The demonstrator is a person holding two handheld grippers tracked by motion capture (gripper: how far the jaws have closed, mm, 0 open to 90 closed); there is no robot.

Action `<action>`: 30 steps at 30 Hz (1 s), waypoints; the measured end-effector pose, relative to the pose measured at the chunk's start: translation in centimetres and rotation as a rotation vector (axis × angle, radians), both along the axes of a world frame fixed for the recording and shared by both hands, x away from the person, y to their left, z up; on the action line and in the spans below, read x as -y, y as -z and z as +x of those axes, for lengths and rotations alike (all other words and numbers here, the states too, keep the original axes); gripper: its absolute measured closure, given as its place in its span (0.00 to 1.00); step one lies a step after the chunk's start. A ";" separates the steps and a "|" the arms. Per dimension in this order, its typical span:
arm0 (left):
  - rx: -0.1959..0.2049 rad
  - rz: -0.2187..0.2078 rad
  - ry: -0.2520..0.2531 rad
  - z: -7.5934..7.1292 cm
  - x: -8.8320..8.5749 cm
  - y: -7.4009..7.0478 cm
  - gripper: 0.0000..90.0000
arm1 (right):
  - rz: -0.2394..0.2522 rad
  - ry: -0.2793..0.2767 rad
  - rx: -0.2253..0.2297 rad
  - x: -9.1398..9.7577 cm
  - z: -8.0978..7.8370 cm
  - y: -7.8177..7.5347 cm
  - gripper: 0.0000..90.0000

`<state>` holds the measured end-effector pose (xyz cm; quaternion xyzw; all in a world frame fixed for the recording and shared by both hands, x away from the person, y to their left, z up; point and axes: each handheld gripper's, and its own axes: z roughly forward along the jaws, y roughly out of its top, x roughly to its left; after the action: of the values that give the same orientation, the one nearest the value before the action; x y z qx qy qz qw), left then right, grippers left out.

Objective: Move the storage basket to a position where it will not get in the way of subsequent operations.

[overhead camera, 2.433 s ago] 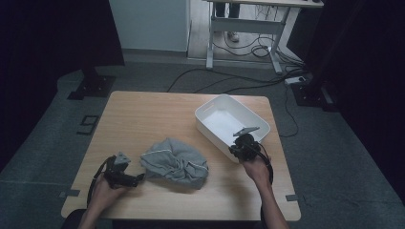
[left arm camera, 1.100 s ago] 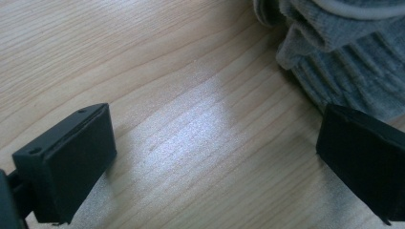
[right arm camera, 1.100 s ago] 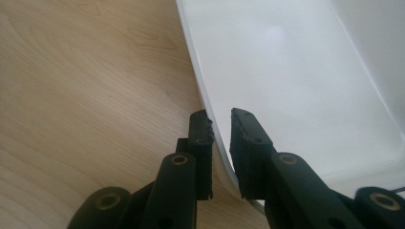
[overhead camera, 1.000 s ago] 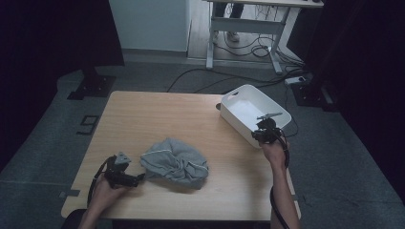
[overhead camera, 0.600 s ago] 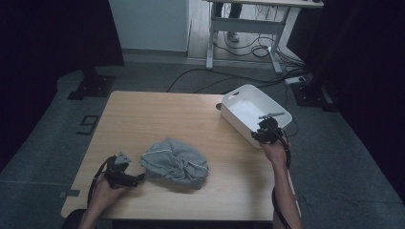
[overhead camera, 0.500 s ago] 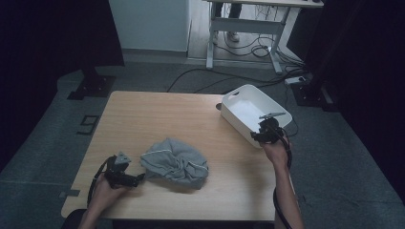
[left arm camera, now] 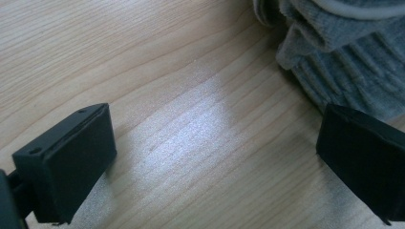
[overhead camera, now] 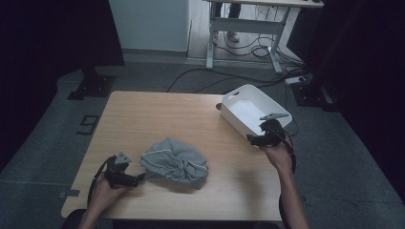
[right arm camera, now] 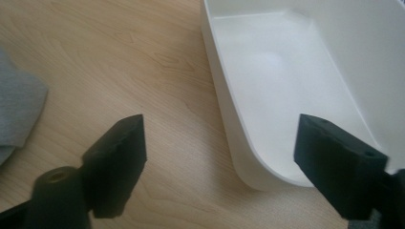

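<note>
The high view is dim, with black surroundings on both sides and only the counter (overhead camera: 157, 119) and the pale floor strip at the top catching light, which seems to fall from above. The white tub (overhead camera: 248, 112) is the brightest thing there; the grey cloth (overhead camera: 174, 162) looks dull and soft-edged. Fine detail is lost in grain. The left gripper view is far brighter: a pale glare patch sits on the wood grain between the tool's dark pads (left arm camera: 71, 157), whose near edges are blurred. In the right gripper view the tub (right arm camera: 286, 71) is nearly washed out, and soft shadows lie under its wall and below the pads (right arm camera: 119, 162).
</note>
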<state>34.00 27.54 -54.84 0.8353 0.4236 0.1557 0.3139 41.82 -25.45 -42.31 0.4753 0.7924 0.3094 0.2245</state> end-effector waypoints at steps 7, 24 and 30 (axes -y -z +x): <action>0.000 0.000 -0.001 0.0 0.0 0.0 0.00 | 0.010 -0.012 0.031 -1.2 -2.2 -0.3 0.09; -0.001 0.001 0.001 0.0 0.0 0.0 0.00 | 0.028 -0.090 0.042 -3.9 -7.1 3.9 0.00; -0.001 0.000 0.000 0.0 0.0 0.0 0.00 | 0.037 -0.106 0.008 -4.7 -8.4 6.6 0.00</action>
<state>34.00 27.54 -54.83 0.8354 0.4237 0.1554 0.3137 33.44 -20.77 -48.91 0.4356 0.8096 0.3374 0.2022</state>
